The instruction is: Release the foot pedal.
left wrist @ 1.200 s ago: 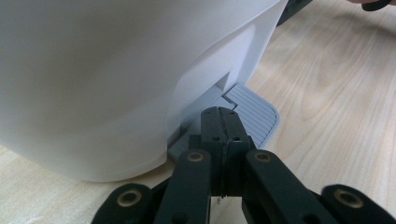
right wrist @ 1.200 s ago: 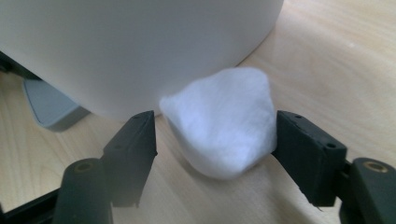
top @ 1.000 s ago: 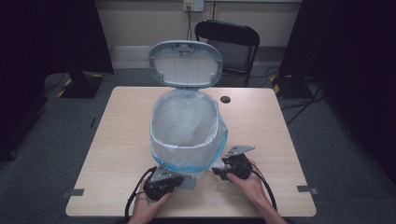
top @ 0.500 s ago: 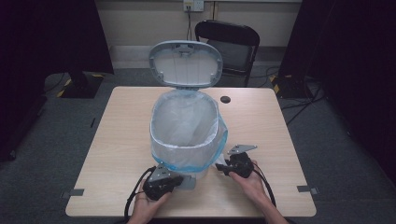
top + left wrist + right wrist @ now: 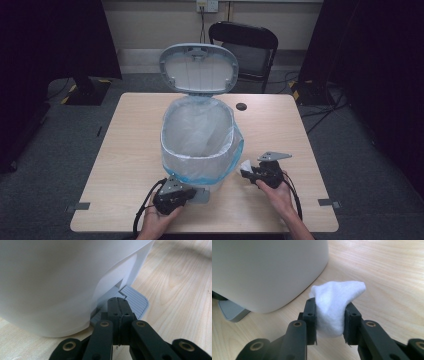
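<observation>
So far my left hand-held gripper [image 5: 119,305], pressed together, holds the bin [image 5: 200,150] pedal [image 5: 133,300] down, lid [image 5: 198,68] up, while my right hand-held gripper [image 5: 329,312], having just been closing, pinches the tissue [image 5: 334,307] just right of the bin above the bench [image 5: 280,130], not yet dropped in.

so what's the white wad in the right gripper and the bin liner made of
The white wad looks like soft cotton or tissue: matte, fuzzy, dented where the right gripper pinches it. The bin liner looks like thin translucent plastic film: glossy, wrinkled, bluish where it folds over the rim.

A black chair [image 5: 245,47] stands behind the table [image 5: 125,145].
</observation>
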A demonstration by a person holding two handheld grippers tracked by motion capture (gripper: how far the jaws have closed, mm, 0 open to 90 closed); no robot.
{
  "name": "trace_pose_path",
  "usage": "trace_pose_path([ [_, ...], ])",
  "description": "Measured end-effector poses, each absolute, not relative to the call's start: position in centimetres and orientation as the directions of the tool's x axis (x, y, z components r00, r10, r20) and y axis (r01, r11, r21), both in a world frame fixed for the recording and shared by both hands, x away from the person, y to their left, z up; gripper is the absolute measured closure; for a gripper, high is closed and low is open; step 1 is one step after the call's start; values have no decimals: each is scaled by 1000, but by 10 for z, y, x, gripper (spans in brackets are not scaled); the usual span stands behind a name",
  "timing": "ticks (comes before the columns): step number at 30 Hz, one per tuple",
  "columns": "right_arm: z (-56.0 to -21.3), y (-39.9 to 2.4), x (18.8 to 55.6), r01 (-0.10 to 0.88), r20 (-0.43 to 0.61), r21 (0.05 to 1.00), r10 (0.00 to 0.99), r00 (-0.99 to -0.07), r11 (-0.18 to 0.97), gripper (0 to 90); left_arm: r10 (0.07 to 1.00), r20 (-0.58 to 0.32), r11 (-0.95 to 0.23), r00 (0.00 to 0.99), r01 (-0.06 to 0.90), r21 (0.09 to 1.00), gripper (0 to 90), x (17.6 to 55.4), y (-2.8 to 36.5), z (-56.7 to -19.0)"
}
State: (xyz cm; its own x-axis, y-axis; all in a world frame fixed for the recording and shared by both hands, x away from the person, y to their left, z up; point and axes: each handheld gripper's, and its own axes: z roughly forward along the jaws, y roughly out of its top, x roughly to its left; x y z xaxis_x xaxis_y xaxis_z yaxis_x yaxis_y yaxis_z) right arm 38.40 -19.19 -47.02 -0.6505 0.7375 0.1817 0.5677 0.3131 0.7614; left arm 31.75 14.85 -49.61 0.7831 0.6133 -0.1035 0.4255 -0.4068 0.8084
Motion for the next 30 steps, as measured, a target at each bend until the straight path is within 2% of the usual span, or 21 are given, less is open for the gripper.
trace_pose_path([
  [30, -426, -219, 374, 516, 193, 833, 769, -609, 200, 702, 623, -59, -431, 780, 404, 807, 900, 316, 144, -495],
])
